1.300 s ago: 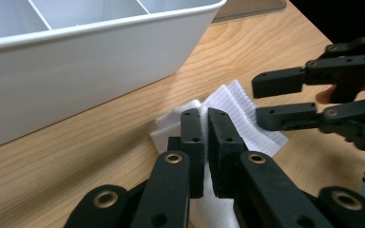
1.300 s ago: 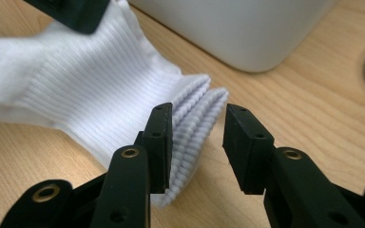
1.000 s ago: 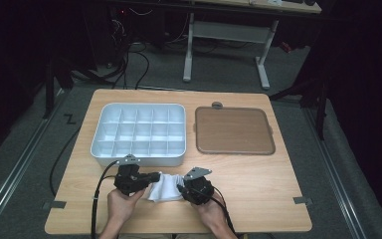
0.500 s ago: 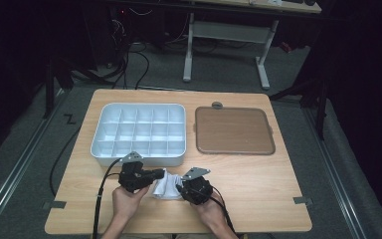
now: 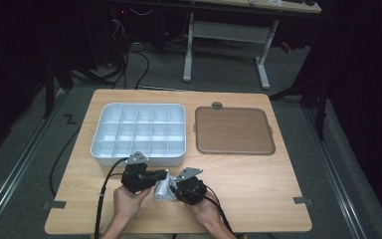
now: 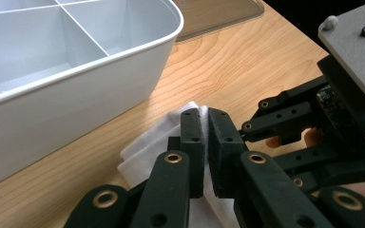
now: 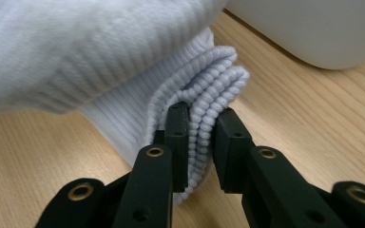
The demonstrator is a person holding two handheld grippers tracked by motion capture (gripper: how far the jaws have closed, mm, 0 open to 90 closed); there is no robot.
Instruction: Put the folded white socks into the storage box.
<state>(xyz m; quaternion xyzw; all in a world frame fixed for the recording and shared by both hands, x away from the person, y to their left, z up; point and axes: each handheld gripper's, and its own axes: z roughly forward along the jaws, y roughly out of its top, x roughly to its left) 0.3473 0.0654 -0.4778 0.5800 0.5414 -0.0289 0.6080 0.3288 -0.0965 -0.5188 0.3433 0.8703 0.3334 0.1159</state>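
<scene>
**Both tongs clamped on a white ribbed sock, near edge of desk**

Left tongs (image 6: 204, 142): jaws pressed together on a thin fold of the white sock (image 6: 147, 147), cloth pinched flat between the pads. Seen from above at the near middle of the desk, left tongs (image 5: 161, 175) pointing toward the right pair.

Right tongs (image 7: 200, 142): clamped on the ribbed cuff of the sock (image 7: 123, 95), several layers of ribbing bunched between the pads; jaws just been closing in on that cuff. From above, right tongs (image 5: 175, 187) just beside the left pair, tips meeting over the cloth.

Sock (image 5: 163, 189) held between the two pairs, low over the desk (image 5: 248, 189); lifted clear or resting on the wood, cannot tell. A hand behind each pair, forearms entering from the bottom edge, a black cable trailing from each.

Just beyond the tongs: white compartment tray (image 5: 139, 130), divided into a grid of cells, its rounded near wall (image 6: 76, 95) close to the sock. To the right of the tray, apart from it: brown flat lid (image 5: 234, 130) lying on the desk, a small grey knob at its far edge.

Around the desk: dark floor, cables, legs of another table at the back.
</scene>
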